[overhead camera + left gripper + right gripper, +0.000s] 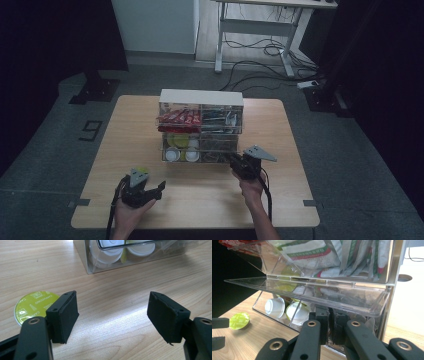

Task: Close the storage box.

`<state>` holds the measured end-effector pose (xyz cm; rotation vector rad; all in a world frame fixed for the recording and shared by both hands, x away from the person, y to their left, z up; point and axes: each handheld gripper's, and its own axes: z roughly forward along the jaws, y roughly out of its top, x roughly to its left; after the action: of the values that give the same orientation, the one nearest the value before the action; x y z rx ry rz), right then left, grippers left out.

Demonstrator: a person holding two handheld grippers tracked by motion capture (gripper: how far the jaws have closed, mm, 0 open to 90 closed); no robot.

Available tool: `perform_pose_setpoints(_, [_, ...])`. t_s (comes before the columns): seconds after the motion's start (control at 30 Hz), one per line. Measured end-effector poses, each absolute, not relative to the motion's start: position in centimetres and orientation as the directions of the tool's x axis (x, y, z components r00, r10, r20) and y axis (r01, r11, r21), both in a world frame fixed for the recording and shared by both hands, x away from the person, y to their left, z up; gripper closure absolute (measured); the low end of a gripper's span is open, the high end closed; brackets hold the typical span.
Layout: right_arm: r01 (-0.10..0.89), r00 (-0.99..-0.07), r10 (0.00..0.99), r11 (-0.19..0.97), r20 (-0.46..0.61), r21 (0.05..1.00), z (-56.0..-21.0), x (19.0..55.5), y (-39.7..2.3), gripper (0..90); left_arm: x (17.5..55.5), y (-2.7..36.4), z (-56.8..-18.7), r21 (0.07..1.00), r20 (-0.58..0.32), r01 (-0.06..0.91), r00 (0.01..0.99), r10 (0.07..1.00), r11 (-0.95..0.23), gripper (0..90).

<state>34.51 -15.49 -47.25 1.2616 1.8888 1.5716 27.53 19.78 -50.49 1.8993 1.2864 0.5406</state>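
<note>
Organizer: a clear acrylic organizer [201, 131] stands at the middle of the tabletop [125, 150], nearer the far edge, its open fronts turned toward the person so each bin can be reached from the near side.
Contents: red sachets fill the upper left bin, green-and-white packets [312, 251] the upper right; white capsules [274, 307] lie in the lower left bin — sorted by kind, it seems.
Right gripper: the right gripper [239, 165] is pushed up to the lower right bin, under a tilted clear flap [312, 293]. Its fingers [322, 323] are clenched nearly together; something thin may be pinched between them, but the dark bin does not let one tell what.
Why so held: reaching low and level likely lets the fingers slip beneath the flap to draw one item out of the bin.
Green capsule: a lime-green capsule [33, 306] printed "cappuccino" lies foil side up on the tabletop, toward the near left corner, well apart from the organizer.
Left gripper: the left gripper [157, 190] rests low beside the capsule with its fingers [65, 315] released and spread wide — nothing between them.
Judgement: the capsule touches no finger, so it appears set down there; the left hand waits while the right works at the bin.
</note>
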Motion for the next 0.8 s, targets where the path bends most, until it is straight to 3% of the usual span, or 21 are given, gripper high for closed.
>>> perform_pose_setpoints(0.8, [0.427,-0.519,0.82,0.003,0.242,0.904,-48.6,34.1,-15.7,84.0,27.8,19.5,-51.2,0.76,-0.069,0.612,0.41,0.91,-0.218,25.0])
